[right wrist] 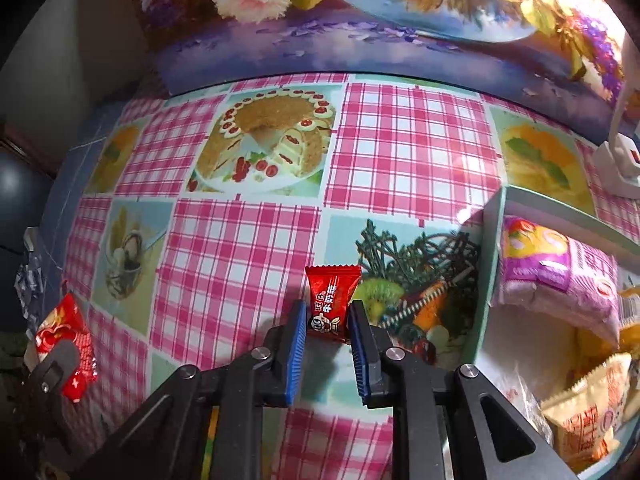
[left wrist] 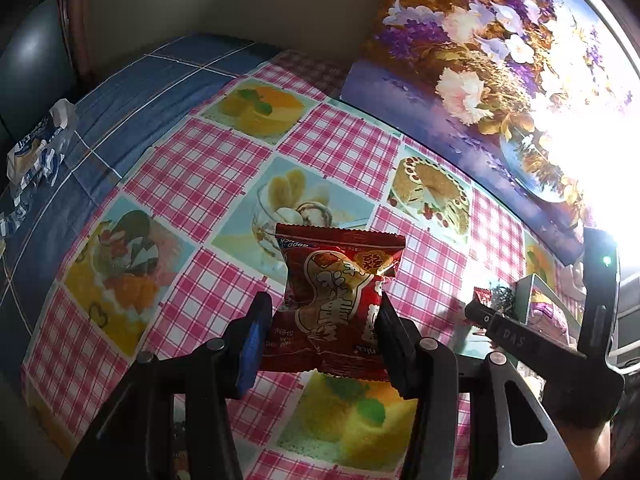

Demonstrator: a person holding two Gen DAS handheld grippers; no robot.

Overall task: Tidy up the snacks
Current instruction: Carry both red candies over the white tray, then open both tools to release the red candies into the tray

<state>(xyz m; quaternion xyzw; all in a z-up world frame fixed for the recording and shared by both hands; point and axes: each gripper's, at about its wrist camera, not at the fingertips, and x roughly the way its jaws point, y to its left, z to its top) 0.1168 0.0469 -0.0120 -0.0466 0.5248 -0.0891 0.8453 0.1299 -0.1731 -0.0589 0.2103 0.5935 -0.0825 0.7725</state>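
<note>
My left gripper (left wrist: pixel 322 310) is shut on a large red snack packet (left wrist: pixel 340 300) and holds it above the checked tablecloth; the same packet shows at the left edge of the right wrist view (right wrist: pixel 64 344). My right gripper (right wrist: pixel 324 314) is shut on a small red candy (right wrist: pixel 330 302) just above the table. It shows at the right of the left wrist view (left wrist: pixel 484 308), next to a pale green box. The pale green box (right wrist: pixel 492 240) at the right holds a pink-purple snack bag (right wrist: pixel 560 280) and an orange-and-cream packet (right wrist: pixel 588 416).
A pink checked tablecloth (right wrist: pixel 400 140) with dessert pictures covers the table. A floral painting (left wrist: pixel 460 60) leans along the back edge. A white object (right wrist: pixel 616 160) stands at the far right. Blue-white wrappers (left wrist: pixel 36 152) lie on blue cloth at the left.
</note>
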